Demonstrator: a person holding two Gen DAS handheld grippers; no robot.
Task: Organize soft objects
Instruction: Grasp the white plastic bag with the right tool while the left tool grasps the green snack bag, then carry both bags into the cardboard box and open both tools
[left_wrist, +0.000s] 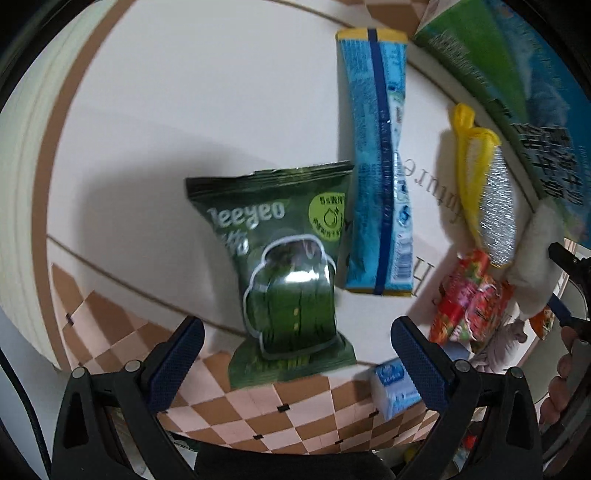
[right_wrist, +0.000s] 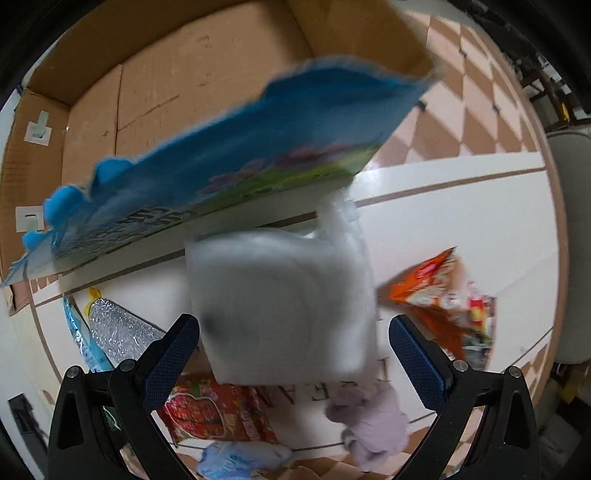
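Both grippers spread wide, nothing clamped.
Left gripper (left_wrist: 297, 343) straddles the green snack pouch (left_wrist: 284, 266) at frame centre; right gripper (right_wrist: 293, 345) flanks the blurred white soft pack (right_wrist: 284, 306) below the cardboard box (right_wrist: 155, 85), so closing off-centre could squeeze either one out.

Both wrist cams look steeply down, close over the tabletop (left_wrist: 166, 92); both catch the silver pouch (left_wrist: 498, 206) and red packet (left_wrist: 469, 302).
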